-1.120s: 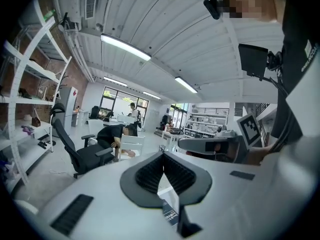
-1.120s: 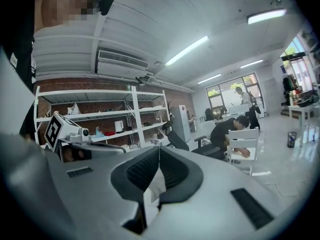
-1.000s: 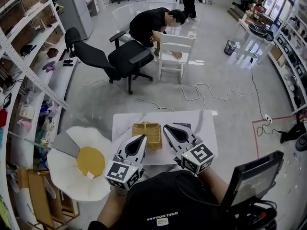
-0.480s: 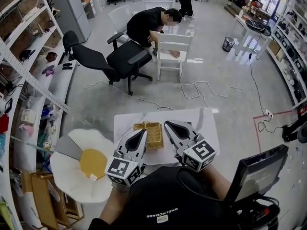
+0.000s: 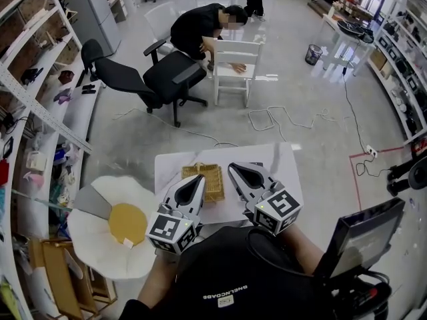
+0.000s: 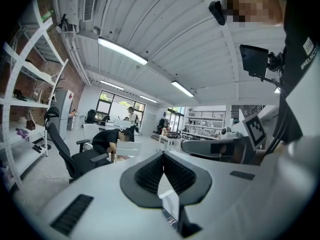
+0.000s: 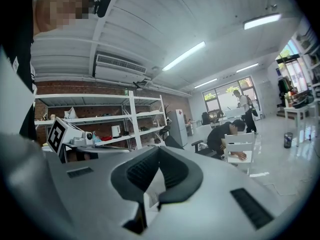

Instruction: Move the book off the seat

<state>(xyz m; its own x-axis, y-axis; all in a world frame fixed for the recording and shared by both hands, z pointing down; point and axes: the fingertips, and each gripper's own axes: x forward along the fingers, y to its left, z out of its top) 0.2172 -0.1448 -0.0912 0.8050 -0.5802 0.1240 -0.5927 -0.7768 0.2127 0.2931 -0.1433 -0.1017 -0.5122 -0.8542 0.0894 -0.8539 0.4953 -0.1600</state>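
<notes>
A white wooden chair (image 5: 232, 62) stands far across the floor. A person in black bends over it with a hand on its seat, and I see no book there. My left gripper (image 5: 199, 179) and right gripper (image 5: 233, 168) hover side by side over a small white table (image 5: 172, 171), both shut and holding nothing. In the left gripper view the jaws of the left gripper (image 6: 163, 154) meet at their tips, with the chair (image 6: 128, 148) far beyond. In the right gripper view the right gripper (image 7: 159, 149) is shut too, the chair (image 7: 239, 145) to its right. A dark flat thing (image 5: 256, 167) peeks out behind the right gripper.
A wicker basket (image 5: 209, 180) lies on the table between the grippers. A black office chair (image 5: 167, 79) stands left of the white chair. An egg-shaped cushion (image 5: 110, 222) lies at the lower left beside white shelves (image 5: 33, 99). A monitor (image 5: 357, 239) is at the lower right, and cables trail over the floor.
The head view has drifted slightly. Both grippers keep their places over the table, and the person stays bent over the white chair.
</notes>
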